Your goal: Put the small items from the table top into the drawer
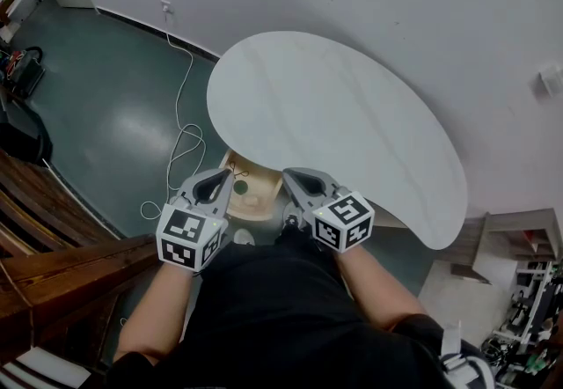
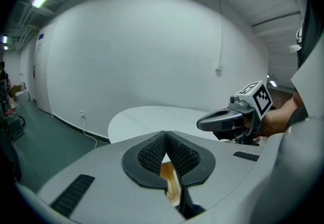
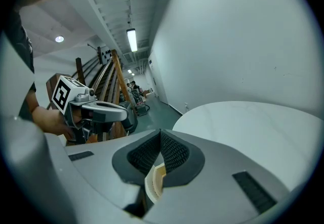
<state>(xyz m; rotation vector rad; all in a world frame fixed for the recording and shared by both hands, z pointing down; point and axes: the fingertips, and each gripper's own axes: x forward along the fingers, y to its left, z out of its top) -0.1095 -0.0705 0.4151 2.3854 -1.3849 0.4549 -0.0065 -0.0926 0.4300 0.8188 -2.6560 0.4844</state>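
The white rounded table top (image 1: 334,123) lies bare, with no small items on it. Under its near edge a light wooden drawer (image 1: 264,172) stands pulled out, and a green round item (image 1: 240,187) lies inside. My left gripper (image 1: 225,174) hovers over the drawer's left side, shut and holding nothing. My right gripper (image 1: 290,176) hovers over its right side, also shut and holding nothing. In the left gripper view the left gripper (image 2: 165,135) has its pads closed together, with the right gripper (image 2: 202,122) beside it. In the right gripper view the right gripper (image 3: 160,134) is closed too, and the left gripper (image 3: 123,113) is at left.
A white cable (image 1: 180,145) trails over the dark green floor (image 1: 114,114) left of the table. A wooden stair railing (image 1: 53,238) runs along the left side. Shelving with clutter (image 1: 528,290) stands at lower right. A white wall (image 1: 396,0) backs the table.
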